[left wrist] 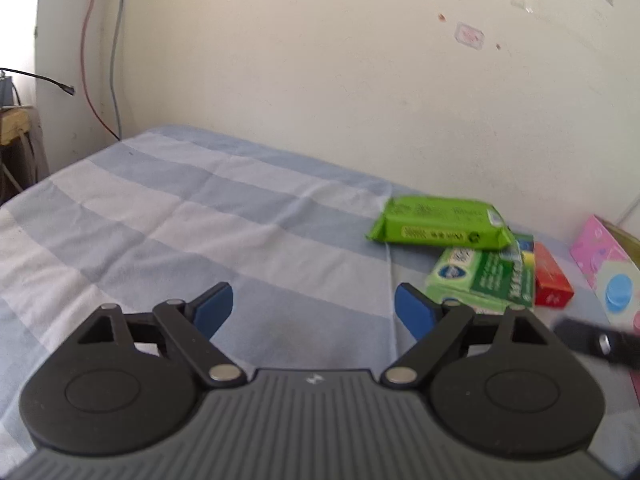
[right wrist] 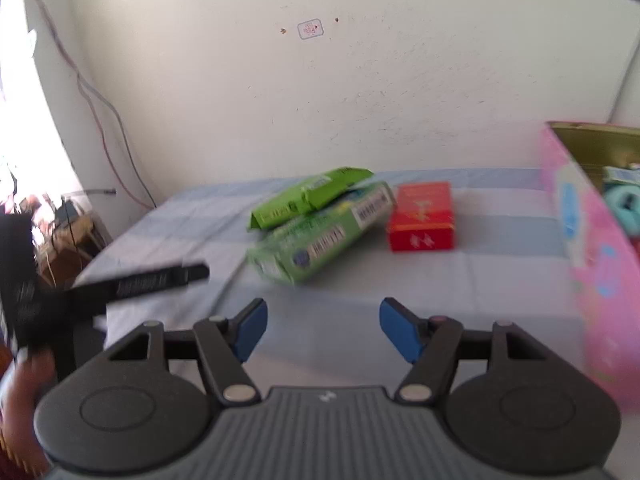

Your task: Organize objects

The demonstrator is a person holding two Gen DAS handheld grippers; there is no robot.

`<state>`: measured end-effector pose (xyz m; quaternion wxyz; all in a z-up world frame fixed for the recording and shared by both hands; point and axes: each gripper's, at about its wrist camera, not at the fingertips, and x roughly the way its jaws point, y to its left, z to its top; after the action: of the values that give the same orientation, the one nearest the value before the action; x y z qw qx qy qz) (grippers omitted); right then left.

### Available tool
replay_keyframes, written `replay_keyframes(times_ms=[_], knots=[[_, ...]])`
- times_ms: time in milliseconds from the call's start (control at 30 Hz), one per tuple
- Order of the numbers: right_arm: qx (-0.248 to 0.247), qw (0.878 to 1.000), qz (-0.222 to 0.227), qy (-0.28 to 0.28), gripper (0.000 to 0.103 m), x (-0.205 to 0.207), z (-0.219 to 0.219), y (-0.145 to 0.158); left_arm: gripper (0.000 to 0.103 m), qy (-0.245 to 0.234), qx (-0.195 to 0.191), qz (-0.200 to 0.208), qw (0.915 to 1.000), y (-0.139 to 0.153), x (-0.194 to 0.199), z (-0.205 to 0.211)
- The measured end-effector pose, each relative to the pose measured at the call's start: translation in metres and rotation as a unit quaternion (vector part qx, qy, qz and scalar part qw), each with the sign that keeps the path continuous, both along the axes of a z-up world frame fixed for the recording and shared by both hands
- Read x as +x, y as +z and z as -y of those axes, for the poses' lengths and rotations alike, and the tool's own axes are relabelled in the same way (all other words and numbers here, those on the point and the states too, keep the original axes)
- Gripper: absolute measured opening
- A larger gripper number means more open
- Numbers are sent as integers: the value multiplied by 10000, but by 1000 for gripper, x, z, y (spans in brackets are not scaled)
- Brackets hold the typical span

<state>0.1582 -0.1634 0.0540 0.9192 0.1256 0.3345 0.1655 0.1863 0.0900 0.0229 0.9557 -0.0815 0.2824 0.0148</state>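
A lime green wipes pack [left wrist: 440, 225] [right wrist: 308, 196] lies on a green and white carton [left wrist: 484, 276] [right wrist: 320, 236], with a small red box [left wrist: 551, 280] [right wrist: 422, 217] beside them on the striped bedsheet [left wrist: 200, 216] [right wrist: 500, 248]. A pink box [left wrist: 604, 264] [right wrist: 580, 232] stands open at the right with teal items inside. My left gripper [left wrist: 314, 310] hovers open over bare sheet, left of the pile. My right gripper [right wrist: 324, 330] is open too, just short of the carton, nothing between its blue pads [right wrist: 252, 330].
A cream wall [left wrist: 320, 60] runs behind the bed, with red and grey cables [left wrist: 100, 60] in the left corner. Cluttered furniture [right wrist: 68, 220] stands past the bed's left edge. The other gripper's black body [right wrist: 132, 284] and a hand [right wrist: 20, 392] show at the left of the right wrist view.
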Motion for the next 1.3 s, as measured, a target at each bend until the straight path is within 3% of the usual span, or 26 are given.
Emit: replay_keyframes(times_ms=[100, 233, 267, 333, 500, 600, 667, 767, 800, 867, 933, 1000, 1100, 1133, 1233, 1300], knots=[[875, 9950, -474, -110, 65, 33, 4, -9, 90, 56, -103, -27, 9999, 0, 3, -4], [1708, 9779, -1174, -276, 63, 70, 3, -37, 90, 22, -182, -99, 9998, -2, 4, -6], [1925, 9732, -1234, -246, 46, 74, 4, -42, 90, 4, -177, -86, 9998, -2, 4, -6], [2175, 9673, -1289, -192, 39, 72, 7, -47, 90, -56, -173, -62, 9998, -3, 7, -6], [1835, 9757, -1173, 239, 37, 35, 21, -35, 90, -421, -224, -8, 9989, -5, 3, 1], [1678, 9742, -1289, 790, 37, -4, 42, -34, 90, -1066, -467, 14, 9932, -6, -2, 10], [1525, 9732, -1326, 1099, 38, -33, 60, -34, 90, -1734, -821, -36, 9814, -7, -5, 17], [1133, 9791, -1123, 1259, 41, -86, 96, -27, 90, -2690, -1134, -69, 9564, -10, -14, 37], [909, 9844, -1027, 1098, 43, -102, 111, -25, 90, -2902, -1078, -49, 9508, -10, -18, 46], [342, 9952, -813, 435, 68, -129, 139, -18, 90, -3231, -957, -50, 9415, -8, -28, 68], [-243, 9973, -542, -422, 72, -153, 166, -15, 90, -3529, -900, -138, 9312, -7, -36, 91], [-370, 9940, -410, -941, 72, -174, 188, -14, 90, -3734, -713, -157, 9248, -6, -46, 112], [74, 9965, -173, -820, 73, -196, 195, -12, 95, -3798, -357, -59, 9244, -3, -50, 140], [42, 9976, -62, -683, 79, -201, 189, -12, 98, -3805, -295, -30, 9243, -2, -49, 150], [-476, 9983, 225, -250, 100, -206, 146, -12, 99, -3938, -81, -4, 9192, -1, -44, 170], [-876, 9953, 421, -16, 103, -206, 114, -14, 99, -4036, 42, -78, 9149, -4, -41, 180]])
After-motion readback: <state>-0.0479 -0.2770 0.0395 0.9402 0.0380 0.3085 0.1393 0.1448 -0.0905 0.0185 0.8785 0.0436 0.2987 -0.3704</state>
